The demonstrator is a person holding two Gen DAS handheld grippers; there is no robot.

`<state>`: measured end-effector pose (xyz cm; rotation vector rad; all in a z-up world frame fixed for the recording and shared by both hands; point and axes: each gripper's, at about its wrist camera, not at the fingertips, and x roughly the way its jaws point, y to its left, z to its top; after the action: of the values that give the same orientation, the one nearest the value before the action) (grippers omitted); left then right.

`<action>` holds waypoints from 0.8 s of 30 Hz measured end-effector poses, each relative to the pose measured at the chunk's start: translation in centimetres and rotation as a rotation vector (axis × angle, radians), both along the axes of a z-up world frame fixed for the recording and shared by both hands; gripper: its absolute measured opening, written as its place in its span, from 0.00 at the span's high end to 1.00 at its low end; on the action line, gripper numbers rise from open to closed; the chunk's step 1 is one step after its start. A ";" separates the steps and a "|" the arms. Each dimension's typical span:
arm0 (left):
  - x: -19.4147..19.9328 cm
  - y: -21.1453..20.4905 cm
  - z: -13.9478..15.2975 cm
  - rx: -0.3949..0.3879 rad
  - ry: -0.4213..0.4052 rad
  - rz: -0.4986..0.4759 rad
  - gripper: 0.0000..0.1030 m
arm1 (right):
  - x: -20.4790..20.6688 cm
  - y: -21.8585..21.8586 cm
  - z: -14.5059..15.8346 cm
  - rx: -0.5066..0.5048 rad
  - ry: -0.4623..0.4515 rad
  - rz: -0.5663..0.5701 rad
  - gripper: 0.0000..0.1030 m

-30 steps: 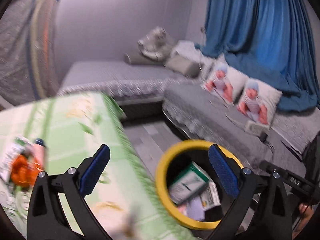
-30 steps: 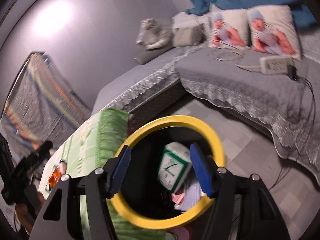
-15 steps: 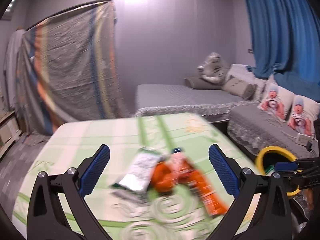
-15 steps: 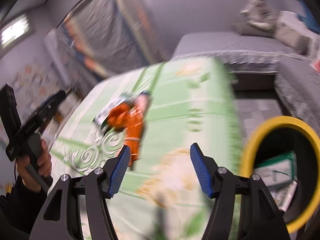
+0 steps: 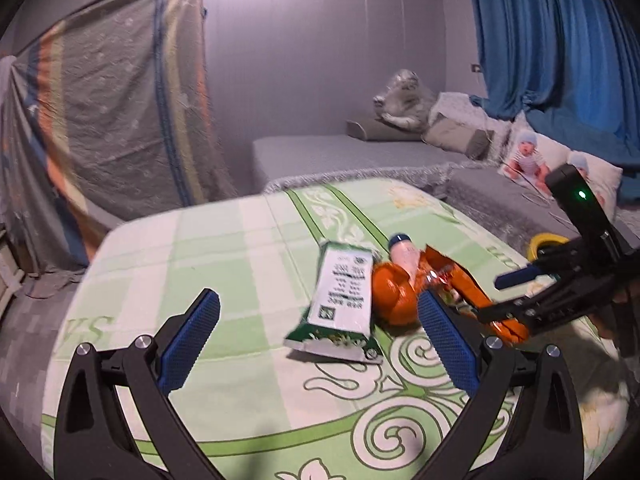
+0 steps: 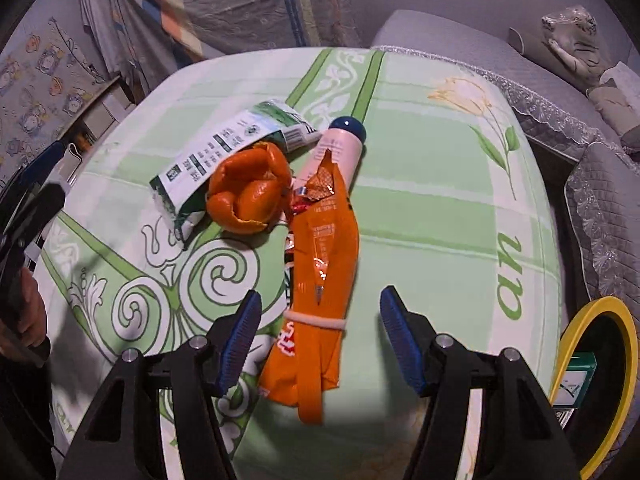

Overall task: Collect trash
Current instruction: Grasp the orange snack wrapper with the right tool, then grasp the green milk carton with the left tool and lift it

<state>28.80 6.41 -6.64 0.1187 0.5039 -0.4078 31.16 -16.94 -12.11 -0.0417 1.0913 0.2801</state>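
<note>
Trash lies in a cluster on the green patterned tablecloth (image 6: 440, 184): an orange snack bag (image 6: 320, 276), orange peel (image 6: 248, 196), a green and white wrapper (image 6: 216, 152) and a pink bottle with a blue cap (image 6: 344, 144). My right gripper (image 6: 320, 340) is open, its jaws astride the near end of the orange bag, just above it. My left gripper (image 5: 316, 344) is open and empty above the table, near the green wrapper (image 5: 344, 292) and the peel (image 5: 392, 292). The right gripper also shows in the left wrist view (image 5: 508, 292).
A yellow-rimmed bin (image 6: 600, 376) holding a green box stands off the table's right edge. A grey sofa (image 5: 360, 152) with cushions lies beyond the table, blue curtains (image 5: 552, 40) behind it. A draped striped cloth (image 5: 112, 120) hangs at the far left.
Both grippers have swung away from the yellow bin to the table. The right gripper has come down over the orange bag. Both have stayed open.
</note>
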 end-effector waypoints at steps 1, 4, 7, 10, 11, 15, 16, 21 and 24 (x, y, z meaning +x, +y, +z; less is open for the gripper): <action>0.2 -0.2 -0.4 0.006 0.015 -0.012 0.08 | 0.2 0.1 -0.3 -0.001 0.007 0.001 0.44; 0.8 -1.2 -1.6 0.039 0.061 -0.054 0.08 | 0.6 0.4 -1.2 -0.004 0.020 -0.007 0.59; 1.0 -2.3 -2.6 0.089 0.073 -0.072 0.08 | 1.0 0.1 -1.7 0.013 0.032 -0.012 0.69; 1.7 -2.8 -2.9 0.100 0.093 -0.076 0.08 | 0.7 -0.1 -1.3 0.044 0.017 -0.001 0.73; 2.0 -2.9 -3.0 0.096 0.100 -0.076 0.08 | 0.5 -0.5 -0.9 0.069 0.009 0.001 0.73; 2.8 -2.9 -3.4 0.083 0.115 -0.080 0.08 | -0.4 -1.8 0.5 0.149 -0.012 -0.001 0.73; 3.0 -3.0 -3.6 0.080 0.118 -0.087 0.08 | -0.7 -2.2 0.9 0.166 -0.017 0.001 0.73; 4.0 -3.7 -4.8 0.109 0.138 -0.112 0.08 | -2.0 -3.6 2.3 0.231 -0.033 0.001 0.73; 4.6 -3.9 -5.4 0.122 0.151 -0.120 0.08 | -2.6 -3.9 3.1 0.246 -0.046 0.006 0.73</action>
<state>33.41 2.51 -12.06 0.2381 0.6731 -0.5060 28.53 -20.81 -9.03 0.1676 1.0047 0.4148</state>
